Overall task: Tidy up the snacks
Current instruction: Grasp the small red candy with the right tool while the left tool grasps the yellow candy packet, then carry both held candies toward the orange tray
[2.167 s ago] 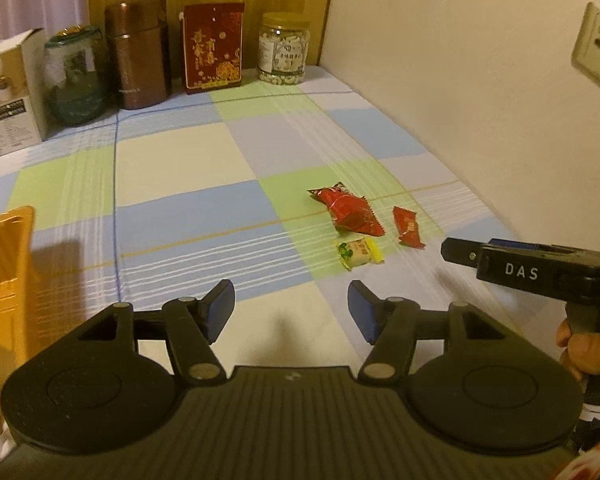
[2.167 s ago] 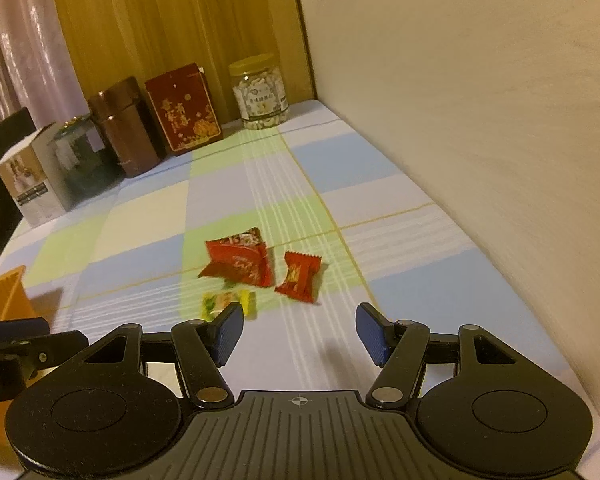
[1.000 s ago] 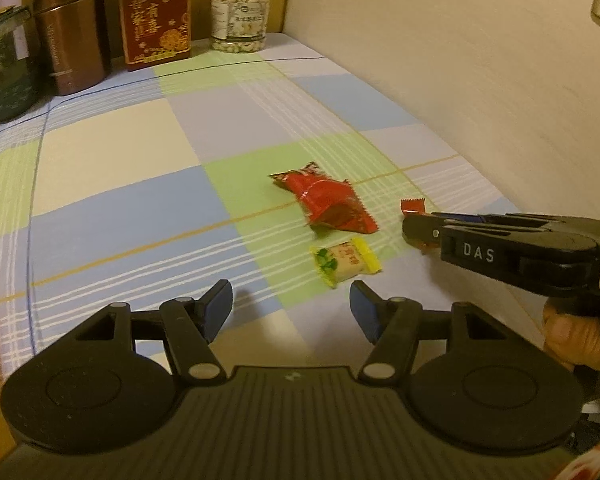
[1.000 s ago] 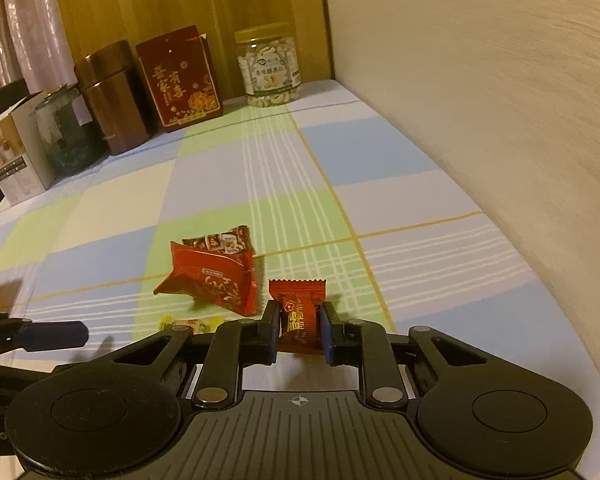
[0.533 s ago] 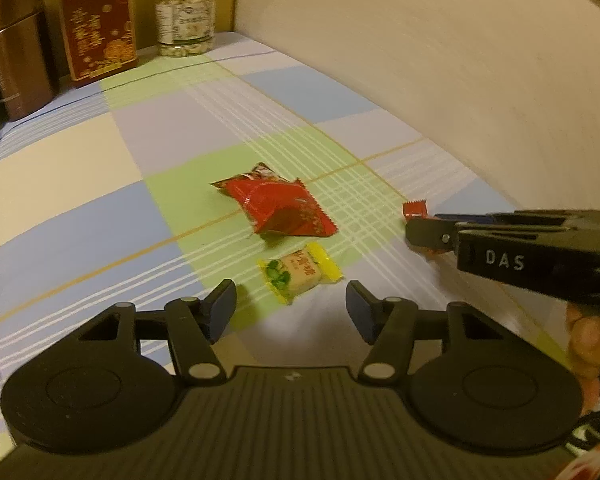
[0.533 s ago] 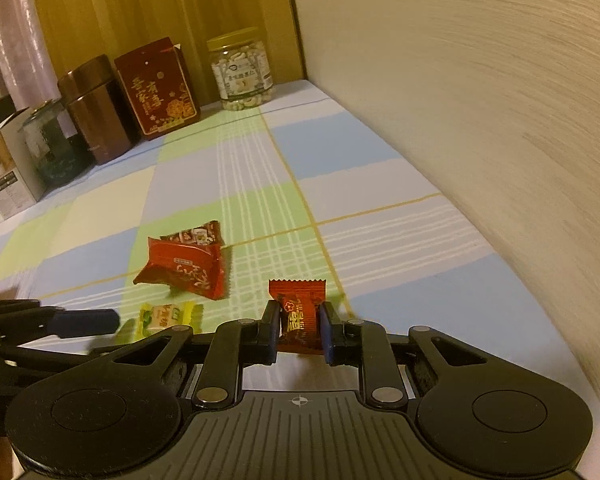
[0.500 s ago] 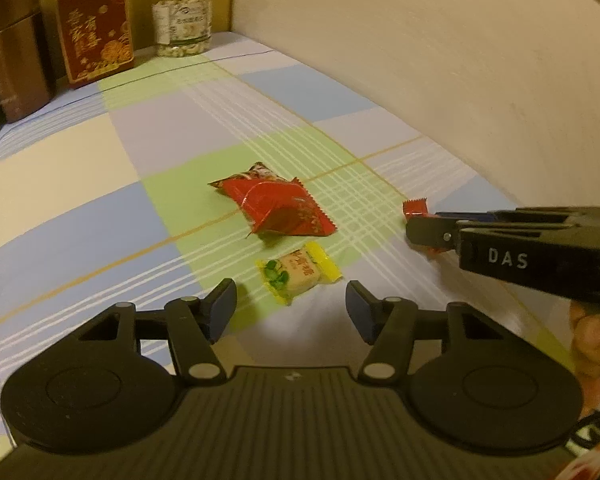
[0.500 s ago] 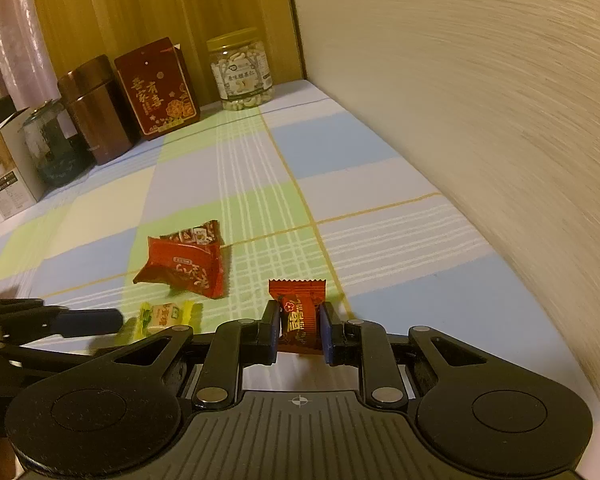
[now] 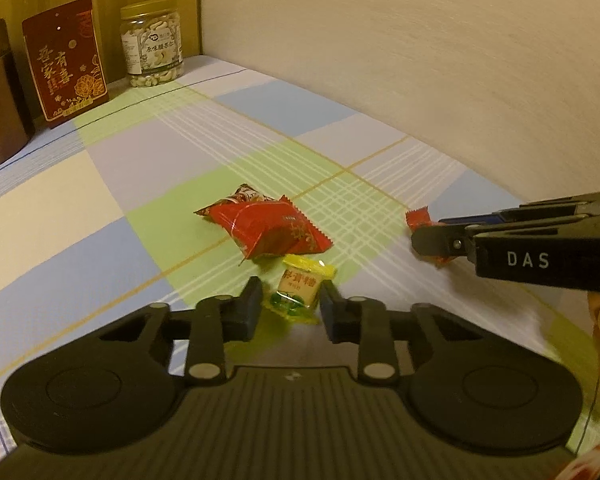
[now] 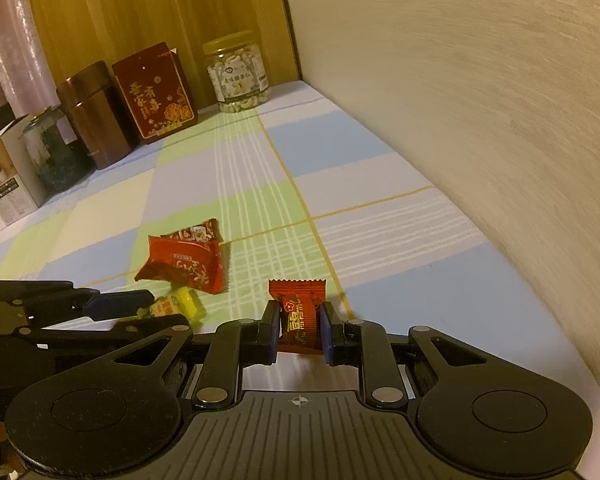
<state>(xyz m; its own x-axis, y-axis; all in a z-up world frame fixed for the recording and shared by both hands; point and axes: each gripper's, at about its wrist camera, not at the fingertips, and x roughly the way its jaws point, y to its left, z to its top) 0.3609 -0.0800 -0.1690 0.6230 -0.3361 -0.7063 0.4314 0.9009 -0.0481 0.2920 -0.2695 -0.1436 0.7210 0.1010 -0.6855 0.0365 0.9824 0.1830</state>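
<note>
The yellow candy (image 9: 300, 290) lies on the checked tablecloth (image 9: 112, 184) directly between the fingers of the left gripper (image 9: 290, 312), just in front of the big red packet (image 9: 266, 226), which nearly touches the candy's far end. The candy's long axis runs roughly along the gripper's line of sight, tilted slightly to one side, its green twisted end nearest the camera and its yellow end toward the red packet. So the fingers flank its narrow sides. They stand a little apart from the wrapper, the jaws partly drawn in but not yet pinching it. The left gripper is plainly the nearer one for this candy.

To the right of the red packet, the right gripper (image 10: 299, 330) is clenched on a small red candy (image 10: 300, 314), holding it by its sides with the crimped top edge standing up above the fingers. It looks lifted slightly off the cloth, though that is hard to judge.

The likely next move is simply to finish closing the left fingers, taking care not to catch the red packet's corner.
</note>
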